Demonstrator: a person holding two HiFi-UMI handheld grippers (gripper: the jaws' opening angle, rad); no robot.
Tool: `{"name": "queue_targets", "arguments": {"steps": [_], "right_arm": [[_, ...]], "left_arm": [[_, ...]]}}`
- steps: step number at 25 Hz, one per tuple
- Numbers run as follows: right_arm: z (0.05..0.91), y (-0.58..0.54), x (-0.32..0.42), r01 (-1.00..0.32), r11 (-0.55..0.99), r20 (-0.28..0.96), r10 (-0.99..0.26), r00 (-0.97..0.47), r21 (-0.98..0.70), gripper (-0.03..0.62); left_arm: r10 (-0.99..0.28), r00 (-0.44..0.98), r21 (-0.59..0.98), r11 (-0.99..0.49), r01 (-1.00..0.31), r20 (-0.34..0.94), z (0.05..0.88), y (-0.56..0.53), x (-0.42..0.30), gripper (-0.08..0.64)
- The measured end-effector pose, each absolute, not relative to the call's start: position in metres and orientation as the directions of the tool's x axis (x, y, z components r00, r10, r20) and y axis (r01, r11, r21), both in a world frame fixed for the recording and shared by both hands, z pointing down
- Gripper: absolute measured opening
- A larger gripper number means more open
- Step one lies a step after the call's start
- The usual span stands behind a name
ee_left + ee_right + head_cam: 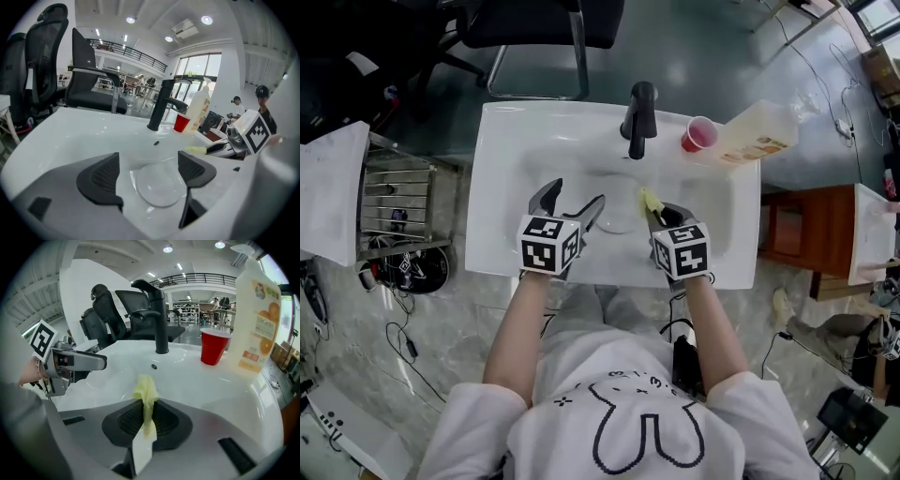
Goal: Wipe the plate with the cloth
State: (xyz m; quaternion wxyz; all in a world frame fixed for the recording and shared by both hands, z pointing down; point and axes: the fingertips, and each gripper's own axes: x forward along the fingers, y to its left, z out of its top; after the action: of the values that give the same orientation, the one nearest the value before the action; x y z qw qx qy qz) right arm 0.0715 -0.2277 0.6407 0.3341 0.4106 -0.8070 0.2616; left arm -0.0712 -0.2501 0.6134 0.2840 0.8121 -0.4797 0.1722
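Yellow cloth (146,392) is pinched in the closed jaws of the right gripper (146,420), just right of the clear plate (619,214), which lies flat in the sink (497,187). Just left of the plate, the left gripper (150,173) is wide open and empty. Wiping likely means sweeping the cloth leftward.

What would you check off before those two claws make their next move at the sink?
1. right claw pinching the yellow cloth: ok.
2. left claw open, jaws apart, facing the glass plate: ok.
3. plate gripped: not ok, it lies in the sink.
4. cloth touching plate: not ok.
5. red cup and soap bottle up on the rim: ok.
6. dirt on plate: cannot tell.
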Motion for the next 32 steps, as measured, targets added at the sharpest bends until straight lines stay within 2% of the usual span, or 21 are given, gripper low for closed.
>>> {"name": "queue_targets", "arguments": {"steps": [4, 7, 14, 32], "right_arm": [[0.664, -0.230, 0.066, -0.829, 0.522, 0.801, -0.398, -0.447, -0.203, 0.051], [0.682, -0.232, 0.063, -0.826, 0.511, 0.834, -0.329, -0.442, -0.236, 0.051], [0.720, -0.228, 0.061, -0.849, 0.439, 0.895, -0.184, -0.406, -0.295, 0.051], [0.752, -0.233, 0.063, -0.861, 0.466, 0.951, -0.111, -0.287, -0.205, 0.051]], "left_arm": [[-0.616, 0.495, 0.335, -0.366, -0.869, 0.613, 0.637, -0.254, -0.068, 0.388], [-0.566, 0.503, 0.367, -0.345, -0.864, 0.653, 0.653, -0.255, -0.068, 0.336], [-0.416, 0.558, 0.472, -0.299, -0.829, 0.718, 0.688, -0.251, -0.062, 0.330], [-0.241, 0.653, 0.620, -0.203, -0.758, 0.718, 0.741, -0.248, -0.049, 0.282]]}}
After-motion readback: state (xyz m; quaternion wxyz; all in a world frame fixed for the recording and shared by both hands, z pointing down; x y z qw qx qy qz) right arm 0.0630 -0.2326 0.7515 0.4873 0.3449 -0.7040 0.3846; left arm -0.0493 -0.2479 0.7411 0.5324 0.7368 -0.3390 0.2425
